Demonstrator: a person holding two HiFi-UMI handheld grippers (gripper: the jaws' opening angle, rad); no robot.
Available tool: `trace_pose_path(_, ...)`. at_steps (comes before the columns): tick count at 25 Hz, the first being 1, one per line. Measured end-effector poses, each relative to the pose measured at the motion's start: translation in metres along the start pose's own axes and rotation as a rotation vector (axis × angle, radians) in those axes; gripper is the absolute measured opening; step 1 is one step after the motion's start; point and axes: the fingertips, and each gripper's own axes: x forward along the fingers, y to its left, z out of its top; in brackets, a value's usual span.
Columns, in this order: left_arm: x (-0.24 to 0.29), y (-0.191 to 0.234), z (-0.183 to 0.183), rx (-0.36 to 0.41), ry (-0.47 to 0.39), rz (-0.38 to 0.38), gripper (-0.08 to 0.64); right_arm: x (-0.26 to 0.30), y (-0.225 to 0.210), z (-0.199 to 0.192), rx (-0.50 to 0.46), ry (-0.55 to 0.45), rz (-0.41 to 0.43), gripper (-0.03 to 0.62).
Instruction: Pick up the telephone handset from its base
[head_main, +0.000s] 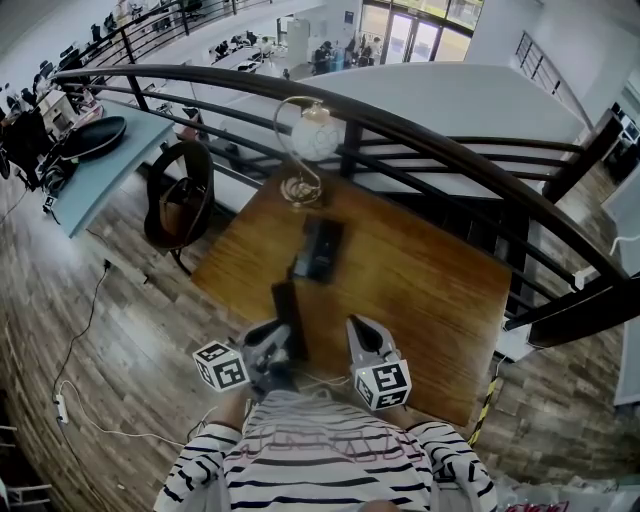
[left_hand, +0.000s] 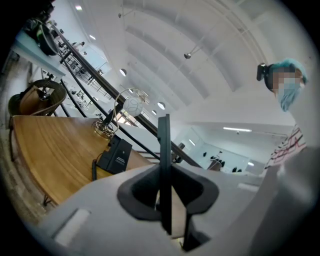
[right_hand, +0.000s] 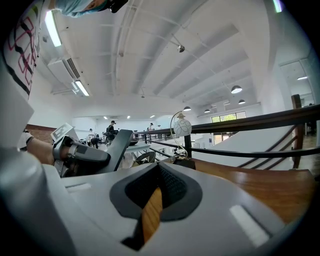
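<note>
A black telephone base (head_main: 318, 248) lies in the middle of the wooden table (head_main: 420, 290); it also shows in the left gripper view as a telephone base (left_hand: 115, 156). The black handset (head_main: 287, 312) is off the base, held above the table's near edge. My left gripper (head_main: 283, 345) is shut on the handset (left_hand: 164, 150), which stands edge-on between the jaws. My right gripper (head_main: 364, 335) hovers beside it, shut and empty. In the right gripper view the right gripper (right_hand: 159, 172) has its jaws together, with the handset (right_hand: 118, 146) at the left.
A globe lamp (head_main: 308, 140) on a brass foot stands at the table's far edge, just beyond the base. A dark railing (head_main: 430, 130) curves behind the table. A round dark chair (head_main: 180, 205) sits on the floor to the left, with a cable (head_main: 85, 340) trailing nearby.
</note>
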Motion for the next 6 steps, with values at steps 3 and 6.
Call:
trace_pose_path(3, 0.0014, 0.0017, 0.0011, 0.002, 0.000, -0.003, 0.067, 0.0027, -0.0010, -0.0002, 0.000, 0.003, 0.000, 0.000)
trace_pose_path(6, 0.0035, 0.0034, 0.0031, 0.006, 0.001, -0.005, 0.067, 0.0055, -0.0025, 0.0007, -0.003, 0.003, 0.001, 0.000)
